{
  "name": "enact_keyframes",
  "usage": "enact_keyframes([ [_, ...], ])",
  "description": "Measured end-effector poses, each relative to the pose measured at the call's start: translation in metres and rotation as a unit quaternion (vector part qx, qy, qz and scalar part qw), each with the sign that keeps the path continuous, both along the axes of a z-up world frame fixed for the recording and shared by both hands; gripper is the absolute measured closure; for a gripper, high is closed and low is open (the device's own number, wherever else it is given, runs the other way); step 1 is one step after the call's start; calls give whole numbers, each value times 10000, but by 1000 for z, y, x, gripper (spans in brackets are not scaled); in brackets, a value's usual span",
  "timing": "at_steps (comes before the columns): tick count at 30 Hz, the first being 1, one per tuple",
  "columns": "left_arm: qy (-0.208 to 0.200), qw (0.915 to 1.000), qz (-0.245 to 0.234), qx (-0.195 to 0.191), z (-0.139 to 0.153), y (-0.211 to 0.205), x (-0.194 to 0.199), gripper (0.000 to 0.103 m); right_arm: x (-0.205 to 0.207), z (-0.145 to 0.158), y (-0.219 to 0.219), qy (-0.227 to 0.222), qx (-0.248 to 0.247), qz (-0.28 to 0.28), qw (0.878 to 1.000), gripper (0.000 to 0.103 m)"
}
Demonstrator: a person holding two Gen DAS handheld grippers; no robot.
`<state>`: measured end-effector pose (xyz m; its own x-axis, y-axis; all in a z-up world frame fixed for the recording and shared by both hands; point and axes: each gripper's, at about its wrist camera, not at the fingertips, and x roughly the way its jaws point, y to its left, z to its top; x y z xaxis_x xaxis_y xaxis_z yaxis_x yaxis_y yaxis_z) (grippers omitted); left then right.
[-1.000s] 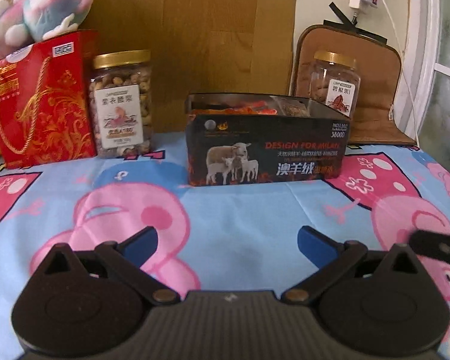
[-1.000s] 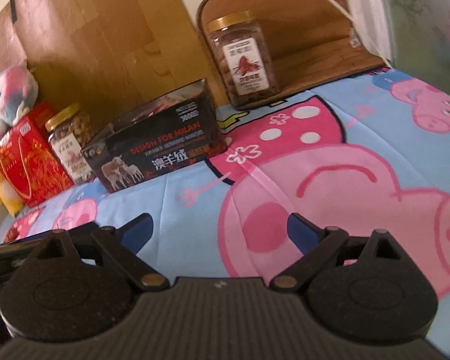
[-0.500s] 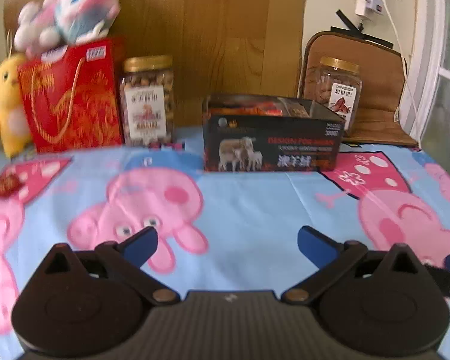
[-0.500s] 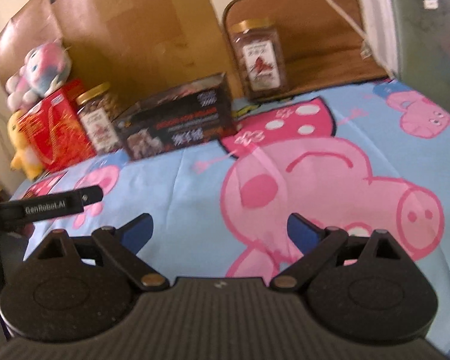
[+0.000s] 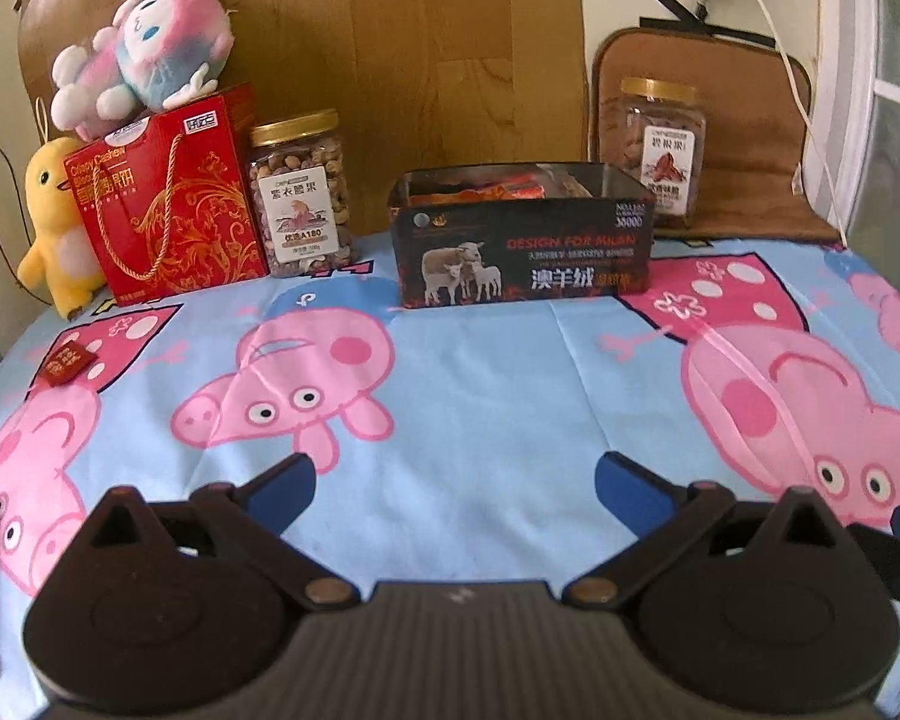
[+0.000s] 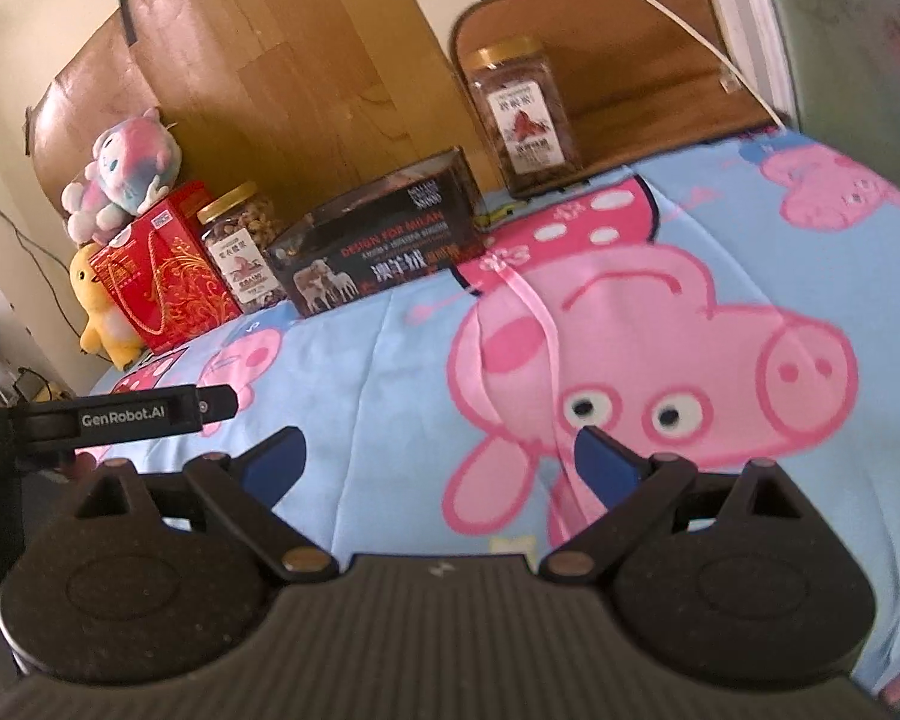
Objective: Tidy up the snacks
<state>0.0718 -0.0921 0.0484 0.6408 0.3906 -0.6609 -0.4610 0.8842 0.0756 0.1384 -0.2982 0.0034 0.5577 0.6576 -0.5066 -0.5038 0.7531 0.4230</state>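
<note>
Grippers both spread wide and empty: our left gripper [image 5: 455, 480] and right gripper [image 6: 438, 456] hover low in frame over the cartoon-pig cloth [image 5: 480, 372]. Upper centre, we see the black snack box [image 5: 522, 243]; one small red packet [image 5: 66, 363] lies far left.

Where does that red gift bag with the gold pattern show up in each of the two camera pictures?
Left wrist view: red gift bag stands upper left, at the table's back.
Right wrist view: it sits far left, mid-height.
Shared landmark: the nut jar just right of it in both.
</note>
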Motion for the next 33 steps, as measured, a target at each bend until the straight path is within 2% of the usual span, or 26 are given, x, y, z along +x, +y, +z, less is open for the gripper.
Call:
enact_keyframes([
  [4,108,9999,63,49,-3,-7,3,0,0,-6,0,124,81,-75,9999,5],
  [7,12,9997,186,154,-2,-10,0,0,-2,-8,3,107,78,-76,9999,5],
  [12,-50,9986,371,365,-4,-12,-5,0,-8,-6,11,-67,-1,48,10000,5],
  [18,4,9979,379,516,-5,-15,-7,0,-18,-3,19,-340,-120,193,9992,5],
  [33,211,9982,459,316,-10,-9,-10,0,-21,-5,20,-293,-72,161,9994,5],
])
